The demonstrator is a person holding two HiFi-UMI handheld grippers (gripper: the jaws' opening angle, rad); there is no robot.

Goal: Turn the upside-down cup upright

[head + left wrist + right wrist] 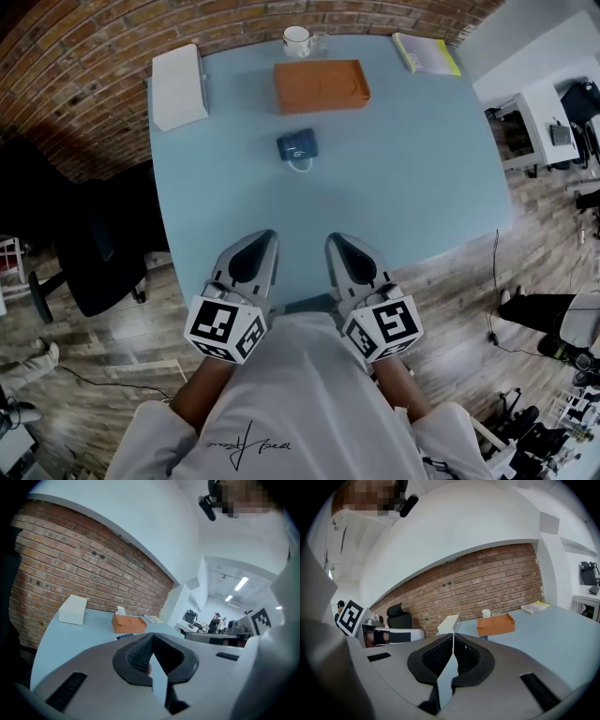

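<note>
1. The person's white shirt fills the bottom of the head view. Both forearms reach forward from it to the near edge of the pale blue counter.
2. The left claw hovers over that near edge. In its own view its two jaws are pressed together at the tips with nothing between them.
3. The right claw sits just beside it, tips angled slightly toward the left one. Its jaws are likewise pressed together and hold nothing.
4. The dark blue cup stands near the middle of the counter, well apart from both claws. It looks mouth-down, with a pale handle on the side facing the person.
5. Beyond it lies an orange box, flat on the counter.
6. A white cup stands mouth-up at the far edge, just behind the orange box.
7. A white box rests at the far left corner, and a yellow-green booklet at the far right.
8. A brick wall runs behind the counter, and a black office chair stands on the floor to its left.
</note>
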